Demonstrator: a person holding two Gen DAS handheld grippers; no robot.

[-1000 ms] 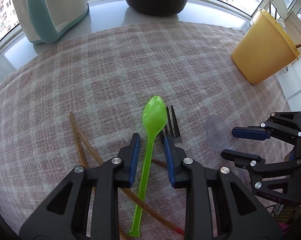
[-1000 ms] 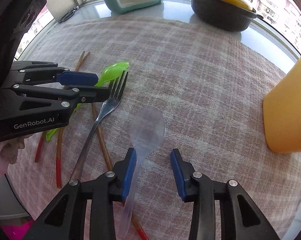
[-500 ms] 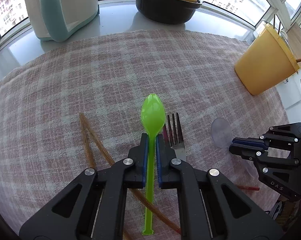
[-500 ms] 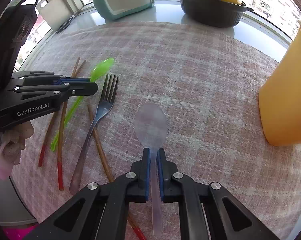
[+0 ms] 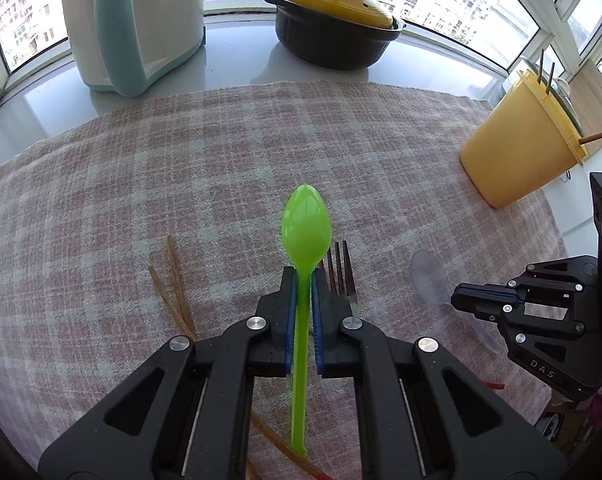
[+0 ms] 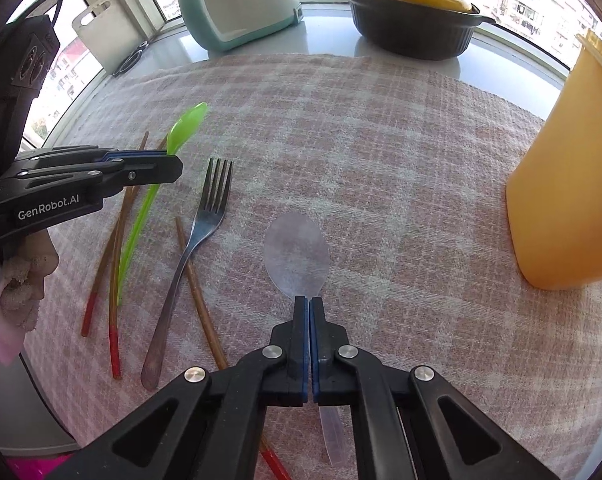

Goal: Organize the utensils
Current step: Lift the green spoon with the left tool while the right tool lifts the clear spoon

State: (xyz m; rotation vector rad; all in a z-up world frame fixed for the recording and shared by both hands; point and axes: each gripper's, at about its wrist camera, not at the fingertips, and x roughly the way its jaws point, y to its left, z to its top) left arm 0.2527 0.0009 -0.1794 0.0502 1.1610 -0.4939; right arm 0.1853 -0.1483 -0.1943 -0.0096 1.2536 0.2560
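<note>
My left gripper is shut on the handle of a green plastic spoon and holds it above the checked cloth; it also shows in the right wrist view. My right gripper is shut on a clear plastic spoon, also lifted off the cloth. A metal fork lies on the cloth between the grippers. Several brown chopsticks with red ends lie beside and under the fork. A yellow utensil holder stands at the far right with chopsticks in it.
A pink checked cloth covers the table. A black pot with a yellow lid and a white and teal appliance stand at the back by the windows. A white cutting board leans at the far left.
Both grippers closed on their spoons, the left on the green one and the right on the clear one, then lifted them off the cloth. The fork and chopsticks stayed put.
</note>
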